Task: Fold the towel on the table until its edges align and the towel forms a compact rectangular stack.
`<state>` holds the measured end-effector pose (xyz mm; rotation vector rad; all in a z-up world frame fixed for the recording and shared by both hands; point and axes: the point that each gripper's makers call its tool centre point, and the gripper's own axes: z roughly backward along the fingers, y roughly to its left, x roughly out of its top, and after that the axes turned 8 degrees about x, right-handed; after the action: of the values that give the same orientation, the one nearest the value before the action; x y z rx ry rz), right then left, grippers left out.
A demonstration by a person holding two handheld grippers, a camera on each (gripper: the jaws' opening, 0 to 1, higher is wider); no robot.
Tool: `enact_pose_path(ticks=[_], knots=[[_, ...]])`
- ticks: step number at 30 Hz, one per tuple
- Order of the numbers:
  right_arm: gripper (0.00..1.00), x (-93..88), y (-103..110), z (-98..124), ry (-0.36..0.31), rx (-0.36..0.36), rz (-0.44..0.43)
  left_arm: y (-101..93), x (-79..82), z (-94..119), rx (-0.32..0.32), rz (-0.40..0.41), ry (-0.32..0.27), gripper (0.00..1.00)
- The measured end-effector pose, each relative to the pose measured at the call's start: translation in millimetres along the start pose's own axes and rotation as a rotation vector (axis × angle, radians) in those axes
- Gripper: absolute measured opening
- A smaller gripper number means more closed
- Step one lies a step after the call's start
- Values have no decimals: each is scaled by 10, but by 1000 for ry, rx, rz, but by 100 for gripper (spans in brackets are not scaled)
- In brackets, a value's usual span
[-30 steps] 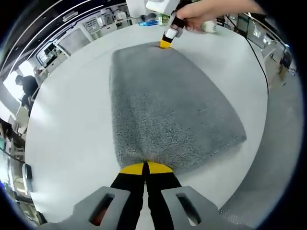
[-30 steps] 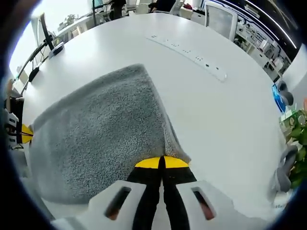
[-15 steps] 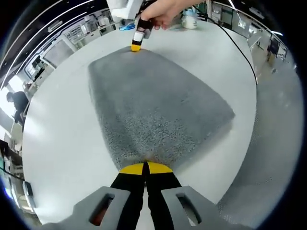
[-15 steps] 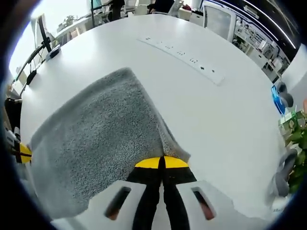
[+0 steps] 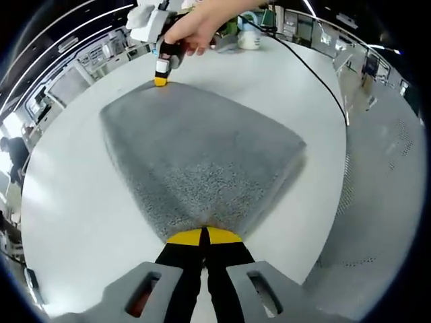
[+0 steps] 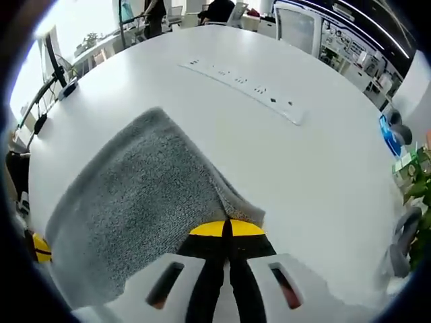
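Both grippers (image 5: 204, 235) (image 6: 225, 227), jaws still pinching towel (image 5: 202, 155) corners, have lifted them higher.

place: open-plan office or lab | surface: broad white round-edged table (image 6: 323, 168) with a long white power strip (image 6: 242, 84) set in its top | background: rows of desks with dark monitors (image 5: 71, 84), black office chairs (image 6: 219, 10), black cable (image 5: 316, 67) trailing across table | floor: grey carpet (image 5: 384, 195)
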<state>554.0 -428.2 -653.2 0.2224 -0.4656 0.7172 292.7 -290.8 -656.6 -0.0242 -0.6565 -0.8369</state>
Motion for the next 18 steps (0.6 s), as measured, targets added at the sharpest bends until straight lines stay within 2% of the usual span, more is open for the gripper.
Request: enact_pose_path(ticks=[7, 11, 13, 15, 18], knots=[[0, 27, -26, -5, -9, 0, -12, -86, 67, -23, -29, -50, -12, 1], [0, 33, -13, -8, -4, -14, 38, -76, 65, -20, -35, -43, -17, 1], [0, 36, -30, -5, -8, -27, 11, -77, 68, -19, -36, -42, -19, 1], [0, 40, -32, 6, -29, -39, -61, -77, 66, -18, -34, -34, -16, 1], [0, 44, -29, 34, -48, -24, -72, -78, 66, -16, -26, -33, -14, 1]])
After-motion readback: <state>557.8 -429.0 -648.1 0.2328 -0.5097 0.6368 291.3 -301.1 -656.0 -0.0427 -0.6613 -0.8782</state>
